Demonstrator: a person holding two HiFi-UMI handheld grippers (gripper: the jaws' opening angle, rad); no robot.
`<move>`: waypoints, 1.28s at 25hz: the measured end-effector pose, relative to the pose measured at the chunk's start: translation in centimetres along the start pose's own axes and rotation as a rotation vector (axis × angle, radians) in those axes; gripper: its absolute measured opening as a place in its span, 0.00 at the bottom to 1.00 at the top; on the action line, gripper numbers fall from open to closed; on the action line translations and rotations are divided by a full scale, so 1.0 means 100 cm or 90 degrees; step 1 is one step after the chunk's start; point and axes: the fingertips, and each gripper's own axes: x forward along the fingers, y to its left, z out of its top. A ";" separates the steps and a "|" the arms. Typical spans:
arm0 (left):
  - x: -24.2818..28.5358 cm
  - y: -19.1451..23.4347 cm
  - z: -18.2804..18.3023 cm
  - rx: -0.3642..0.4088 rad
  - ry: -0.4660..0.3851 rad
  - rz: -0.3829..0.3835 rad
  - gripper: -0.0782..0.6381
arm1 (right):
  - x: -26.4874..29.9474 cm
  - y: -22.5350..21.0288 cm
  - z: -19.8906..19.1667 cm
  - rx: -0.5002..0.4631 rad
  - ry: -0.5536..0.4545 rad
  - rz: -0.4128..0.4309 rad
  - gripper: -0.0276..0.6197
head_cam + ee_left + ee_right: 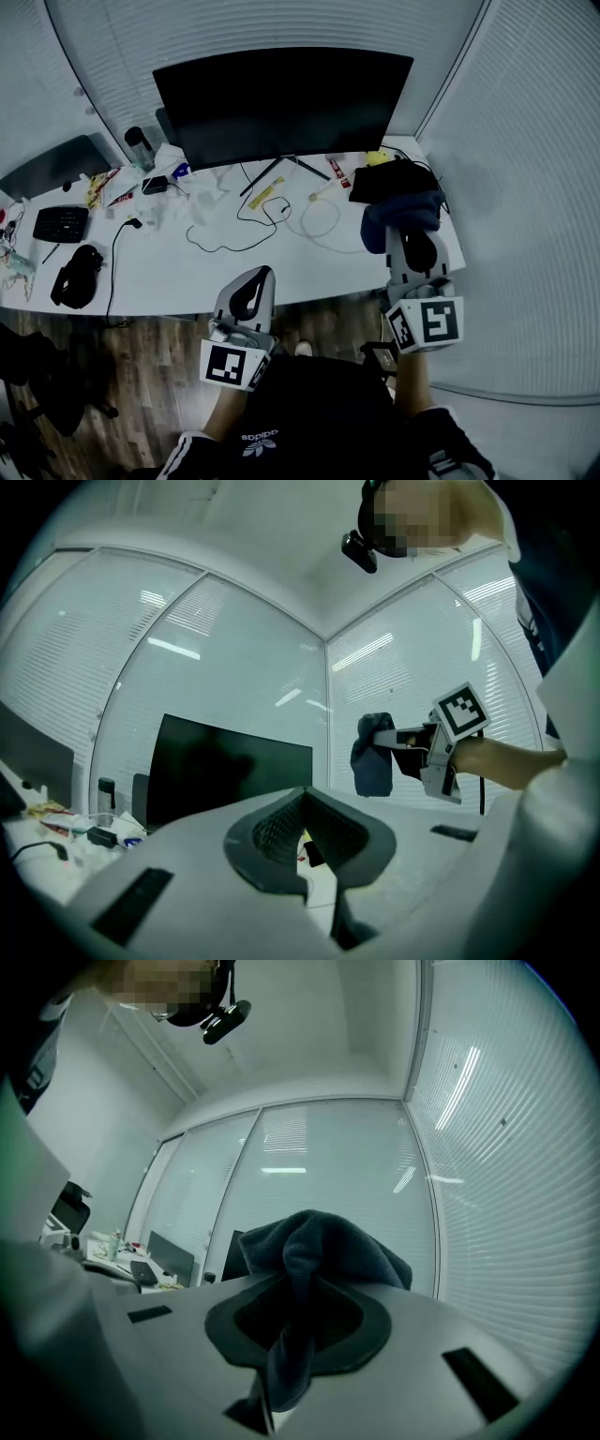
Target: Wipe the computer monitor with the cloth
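Since the dark cloth point(401, 214) must rub the monitor point(281, 103), the right gripper point(412, 240) squeezes it tight, up over the tabletop's point(187, 267) right end, ready beside the screen. The left gripper point(255, 279) is closed on nothing and hangs low.

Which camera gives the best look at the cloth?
The right gripper view: the cloth fills its middle, bunched and pinched in the right tongs. The left gripper view shows it whole but small, right of the monitor. The head view shows only a dark lump over the desk.
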 end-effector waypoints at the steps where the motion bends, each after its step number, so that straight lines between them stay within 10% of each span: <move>1: -0.004 -0.009 0.000 0.003 -0.003 0.001 0.12 | -0.012 -0.001 -0.006 0.002 0.005 0.007 0.11; 32: -0.058 -0.018 -0.031 0.019 0.052 0.068 0.12 | -0.099 0.050 -0.105 0.069 0.104 0.111 0.12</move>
